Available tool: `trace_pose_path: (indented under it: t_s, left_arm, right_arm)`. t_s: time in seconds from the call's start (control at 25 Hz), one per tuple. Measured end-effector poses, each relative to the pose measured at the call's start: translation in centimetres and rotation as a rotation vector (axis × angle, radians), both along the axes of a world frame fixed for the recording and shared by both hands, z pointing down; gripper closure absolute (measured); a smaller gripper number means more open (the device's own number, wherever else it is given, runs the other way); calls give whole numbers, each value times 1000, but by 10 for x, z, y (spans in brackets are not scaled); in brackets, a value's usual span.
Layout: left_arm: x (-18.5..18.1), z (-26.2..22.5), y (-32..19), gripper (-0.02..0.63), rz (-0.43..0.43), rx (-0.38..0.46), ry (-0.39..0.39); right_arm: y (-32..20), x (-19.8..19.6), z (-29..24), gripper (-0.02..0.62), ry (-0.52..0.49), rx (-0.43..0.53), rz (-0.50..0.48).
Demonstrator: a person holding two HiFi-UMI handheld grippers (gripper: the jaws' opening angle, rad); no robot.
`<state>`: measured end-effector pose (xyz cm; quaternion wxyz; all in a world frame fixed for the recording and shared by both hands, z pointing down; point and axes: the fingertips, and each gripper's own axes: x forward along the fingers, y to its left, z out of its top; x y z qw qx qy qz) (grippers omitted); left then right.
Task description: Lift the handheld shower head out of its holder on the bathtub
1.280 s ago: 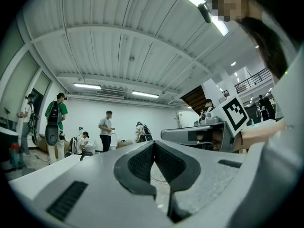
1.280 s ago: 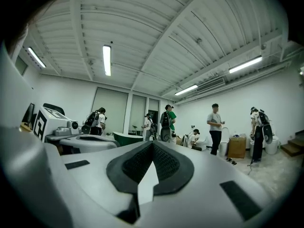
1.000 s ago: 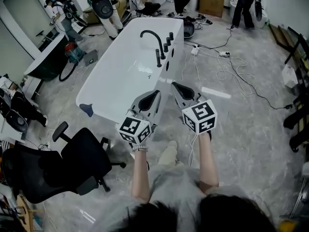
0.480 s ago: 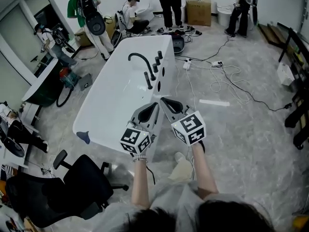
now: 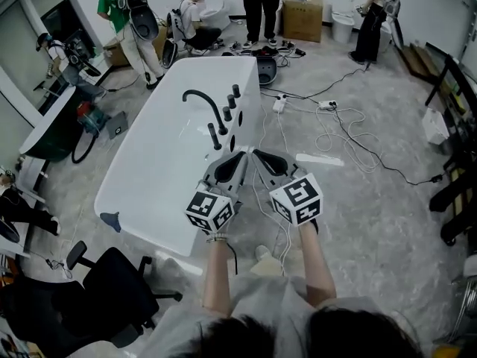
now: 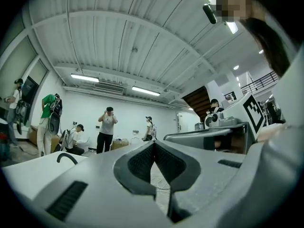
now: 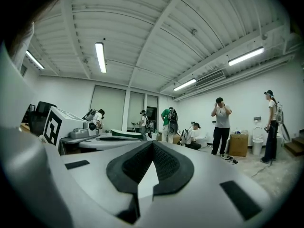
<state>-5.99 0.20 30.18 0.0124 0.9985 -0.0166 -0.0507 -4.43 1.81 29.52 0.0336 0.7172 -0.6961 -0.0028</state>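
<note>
A white bathtub point(image 5: 250, 73) lies lengthwise ahead and to the left. On its right rim stand a black arched spout point(image 5: 200, 99), a few black knobs point(image 5: 231, 101) and the black upright handheld shower head point(image 5: 215, 136) in its holder. My left gripper point(image 5: 241, 156) and right gripper point(image 5: 258, 154) are held side by side at the tub's right side, just right of and nearer than the shower head, apart from it. Both are shut with nothing between the pads. In the left gripper view the spout point(image 6: 66, 156) shows low at the left.
A black office chair point(image 5: 112, 289) stands at the near left. Cables point(image 5: 335, 133) trail across the floor to the right. A black rack point(image 5: 455, 125) is at the right edge. Several people and a cardboard box point(image 5: 302, 10) are at the far wall.
Both grippers have been carried forward along the tub's right side and now sit much closer to the black fittings. Their jaws stayed shut.
</note>
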Motion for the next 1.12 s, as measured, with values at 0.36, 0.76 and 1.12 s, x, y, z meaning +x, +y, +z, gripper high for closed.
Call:
trace_pose_path:
  t_s: [0.36, 0.76, 1.12]
  left_arm:
    - [29, 8, -58, 601, -75, -36, -9]
    - [45, 34, -95, 601, -130, -91, -25]
    - [43, 39, -142, 601, -259, -90, -43]
  right_arm:
    - [-57, 30, 12, 594, -8, -53, -77]
    - [-92, 61, 32, 594, -40, -79, -99]
    - [-149, 64, 38, 595, -37, -92, -230]
